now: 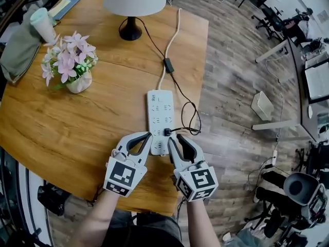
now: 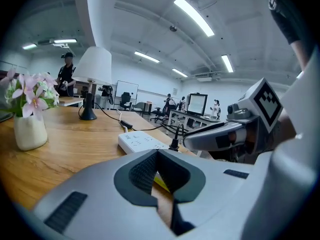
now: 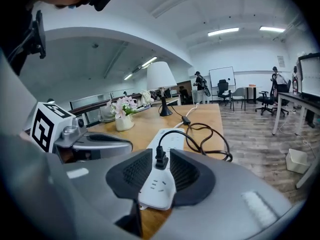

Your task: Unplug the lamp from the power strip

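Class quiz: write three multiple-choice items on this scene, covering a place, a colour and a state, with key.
1. The flower vase stands: A) left of the power strip; B) right of it; C) on the floor.
2. The lamp plug is: A) white; B) black; C) red.
3. The plug is: A) lying loose; B) lifted clear; C) in the strip.
Key: 1A, strip lies to its right; 2B, dark against the white strip; 3C, it stands socketed between the right gripper's open jaws.
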Tool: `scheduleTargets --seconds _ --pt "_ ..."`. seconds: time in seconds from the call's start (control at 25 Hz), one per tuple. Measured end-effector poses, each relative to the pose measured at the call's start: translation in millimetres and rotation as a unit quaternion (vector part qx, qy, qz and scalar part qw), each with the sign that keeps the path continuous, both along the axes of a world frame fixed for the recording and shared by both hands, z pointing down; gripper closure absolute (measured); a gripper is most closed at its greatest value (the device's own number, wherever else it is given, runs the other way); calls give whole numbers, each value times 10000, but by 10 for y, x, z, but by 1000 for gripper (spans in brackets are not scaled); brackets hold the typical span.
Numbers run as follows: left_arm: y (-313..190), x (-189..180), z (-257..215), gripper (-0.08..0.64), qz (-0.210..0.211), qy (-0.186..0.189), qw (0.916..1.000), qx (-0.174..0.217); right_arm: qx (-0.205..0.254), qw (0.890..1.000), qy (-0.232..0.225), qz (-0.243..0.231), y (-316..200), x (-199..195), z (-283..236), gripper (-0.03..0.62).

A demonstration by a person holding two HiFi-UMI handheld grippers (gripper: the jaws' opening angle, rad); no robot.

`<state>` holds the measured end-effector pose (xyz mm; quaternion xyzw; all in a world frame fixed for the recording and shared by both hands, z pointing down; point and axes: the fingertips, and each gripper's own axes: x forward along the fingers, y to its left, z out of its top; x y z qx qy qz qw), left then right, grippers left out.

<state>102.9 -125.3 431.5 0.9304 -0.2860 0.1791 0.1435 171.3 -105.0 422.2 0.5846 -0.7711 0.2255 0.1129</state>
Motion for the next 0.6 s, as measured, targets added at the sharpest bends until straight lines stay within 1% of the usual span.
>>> scheduleTargets --seconds 0.16,0.28,0.4,0.48,0.6 --pt "-7 69 135 566 -51 -169 9998 69 -93 9995 84 -299 -125 -3 105 472" --pt "-18 103 171 566 -134 -237 9996 116 -167 9991 40 -385 -156 -33 148 463" --pt "-35 140 163 566 -104 -268 9994 187 -218 9987 78 -464 -196 -112 135 463" --pt "-46 164 159 566 -51 -298 9992 280 -255 9984 202 -457 -227 -144 140 463" --pt "-44 179 173 566 3 -400 9985 379 -398 9981 361 -289 -266 -136 205 463"
